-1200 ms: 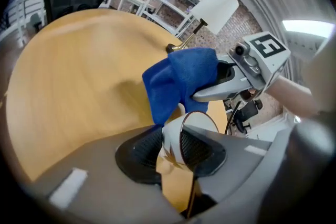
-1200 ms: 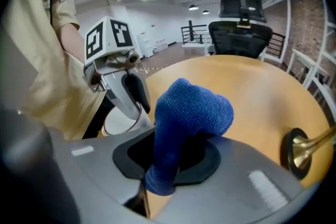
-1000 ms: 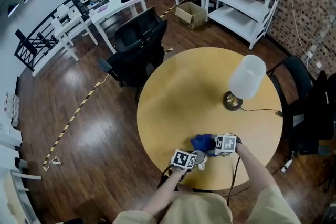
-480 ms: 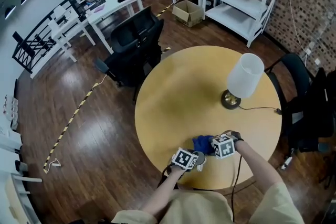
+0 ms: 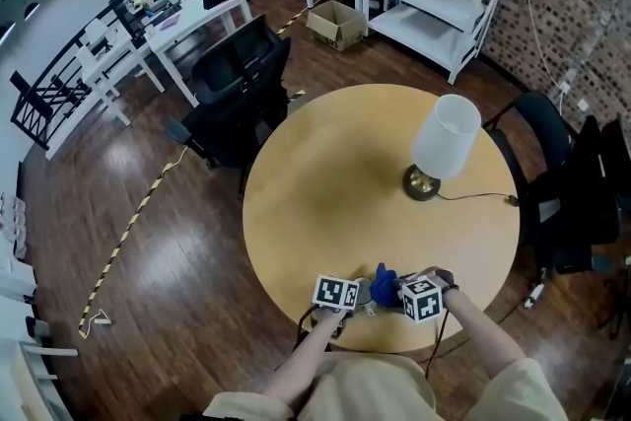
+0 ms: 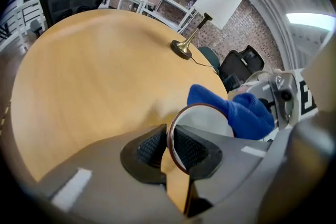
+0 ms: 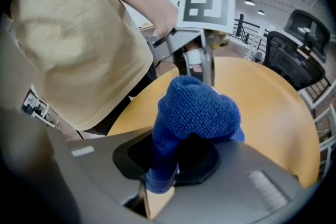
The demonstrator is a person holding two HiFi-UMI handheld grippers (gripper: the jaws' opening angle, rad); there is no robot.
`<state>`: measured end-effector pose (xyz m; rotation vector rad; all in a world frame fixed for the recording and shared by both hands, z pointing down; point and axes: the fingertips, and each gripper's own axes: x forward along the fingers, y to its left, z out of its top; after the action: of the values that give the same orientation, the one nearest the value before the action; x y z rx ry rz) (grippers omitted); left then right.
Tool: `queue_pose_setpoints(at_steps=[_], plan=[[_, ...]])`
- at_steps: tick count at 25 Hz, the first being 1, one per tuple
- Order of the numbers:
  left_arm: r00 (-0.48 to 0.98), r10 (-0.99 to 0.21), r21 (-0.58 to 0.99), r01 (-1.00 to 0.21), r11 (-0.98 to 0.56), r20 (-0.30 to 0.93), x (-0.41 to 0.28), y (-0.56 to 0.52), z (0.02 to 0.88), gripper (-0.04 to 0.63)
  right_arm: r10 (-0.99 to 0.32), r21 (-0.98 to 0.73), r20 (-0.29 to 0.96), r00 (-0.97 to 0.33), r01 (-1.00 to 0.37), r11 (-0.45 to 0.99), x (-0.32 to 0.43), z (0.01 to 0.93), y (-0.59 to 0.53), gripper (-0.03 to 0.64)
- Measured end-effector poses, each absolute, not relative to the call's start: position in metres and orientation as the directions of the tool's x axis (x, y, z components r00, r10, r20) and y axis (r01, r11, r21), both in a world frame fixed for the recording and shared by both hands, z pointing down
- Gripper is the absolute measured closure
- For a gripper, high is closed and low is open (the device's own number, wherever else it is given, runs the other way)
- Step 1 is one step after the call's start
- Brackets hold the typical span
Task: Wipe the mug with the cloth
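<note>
Mug (image 6: 206, 124) rim sits pinched between the left gripper's (image 6: 169, 145) jaws, while the right gripper (image 7: 174, 159) clamps the blue cloth (image 7: 197, 107) against the mug's side.

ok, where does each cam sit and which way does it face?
Head view: on the person's head, steeply down at the round table; forearms, left hand-held gripper and right hand-held gripper show.
Left gripper view: on the left hand-held gripper, across the table toward the lamp; jaws shut on the mug rim.
Right gripper view: on the right one, back toward the person's shirt; jaws shut on the cloth.
Shared: cloth in both gripper views; lamp in head and left.
</note>
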<state>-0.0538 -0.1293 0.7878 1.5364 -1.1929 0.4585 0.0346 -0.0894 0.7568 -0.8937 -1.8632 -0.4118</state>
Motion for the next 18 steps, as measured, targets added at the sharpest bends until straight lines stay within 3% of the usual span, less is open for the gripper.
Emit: queue_pose_setpoints(at_steps=[13,15,18], plan=[[0.425,-0.436,0.536,-0.827,0.17,0.793,-0.055,-0.128,0.786,0.549,0.363,-0.047,0.897,-0.251,0.764,0.644,0.039,0.767,-0.056,0.538],[0.411,-0.434,0.526,-0.829,0.189,0.802,-0.055,-0.127,0.787,0.553,0.356,-0.054,0.882,-0.307,0.687,0.725,0.043,0.765,-0.068,0.538],[0.382,-0.436,0.515,-0.823,0.24,0.815,-0.056,-0.125,0.788,0.566,0.293,-0.061,0.837,-0.463,0.453,0.889,0.054,0.755,-0.104,0.538]])
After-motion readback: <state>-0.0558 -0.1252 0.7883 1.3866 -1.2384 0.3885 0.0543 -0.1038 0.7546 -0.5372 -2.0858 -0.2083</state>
